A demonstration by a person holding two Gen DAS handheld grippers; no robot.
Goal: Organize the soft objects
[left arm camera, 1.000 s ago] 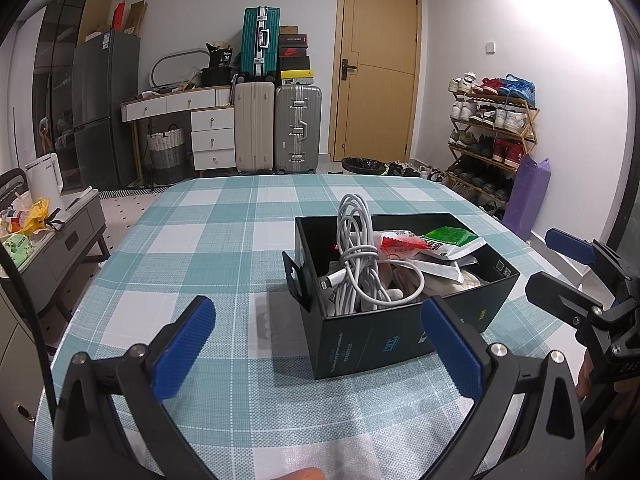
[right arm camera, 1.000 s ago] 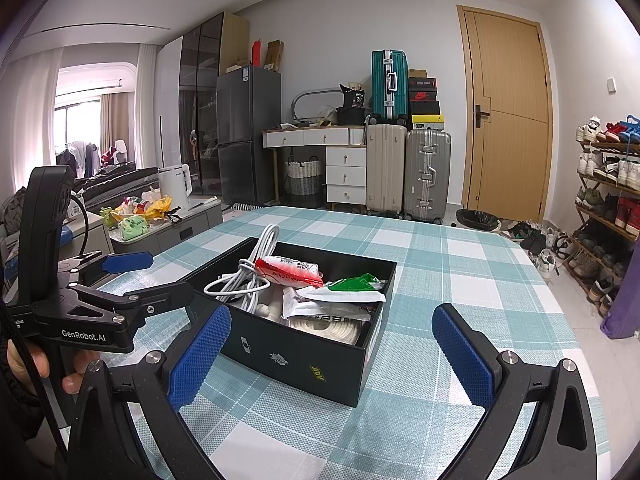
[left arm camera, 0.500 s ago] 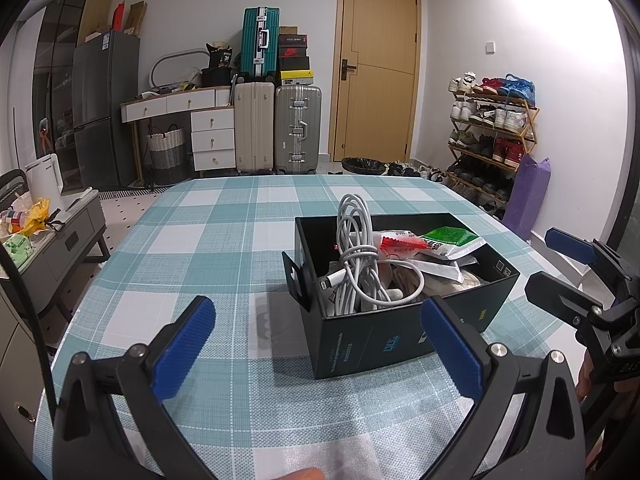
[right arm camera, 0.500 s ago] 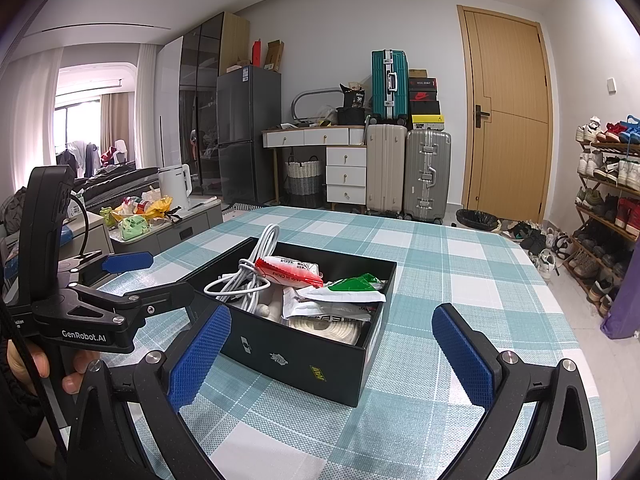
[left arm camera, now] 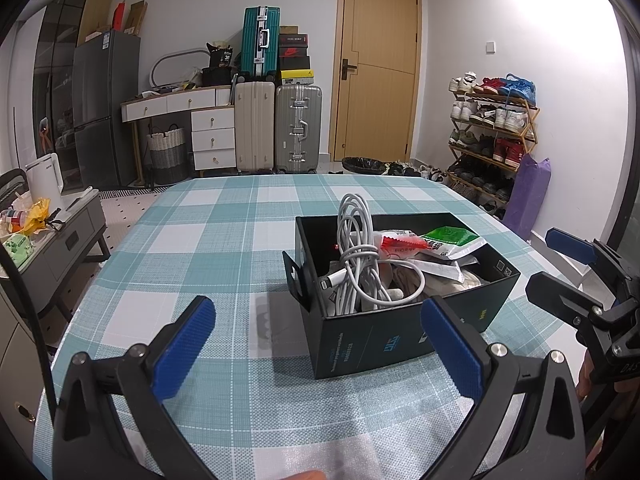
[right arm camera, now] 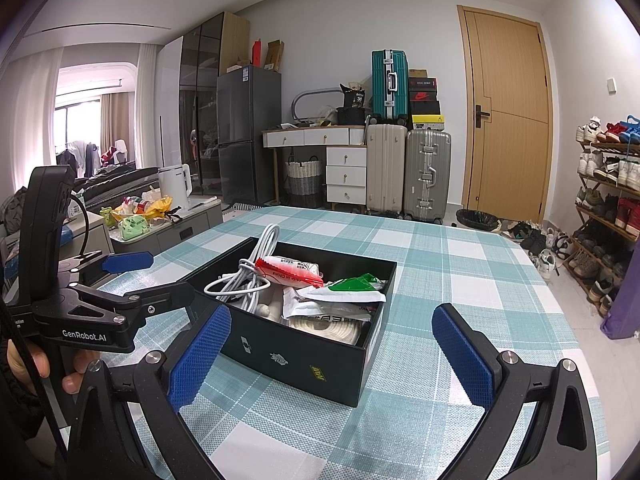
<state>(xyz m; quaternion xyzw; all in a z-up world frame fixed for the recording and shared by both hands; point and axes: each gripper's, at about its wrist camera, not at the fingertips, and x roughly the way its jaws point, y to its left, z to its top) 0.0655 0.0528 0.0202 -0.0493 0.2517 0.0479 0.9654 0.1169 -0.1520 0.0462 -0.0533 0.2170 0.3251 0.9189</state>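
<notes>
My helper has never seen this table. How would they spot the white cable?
On the checked table stands an open black box. The cable is bundled at its end nearest the fridge, looping above the rim; it is the only cord among flat packets.

Left gripper [left arm camera: 318, 346] gapes empty before a black box [left arm camera: 404, 334] holding white cable [left arm camera: 354, 256] and packets [left arm camera: 444, 240].

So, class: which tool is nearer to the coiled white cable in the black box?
Left, by a little. The left tool faces the box end where the white cable sits; the right tool faces the black box at its packet end. Both are open and short of it.
</notes>
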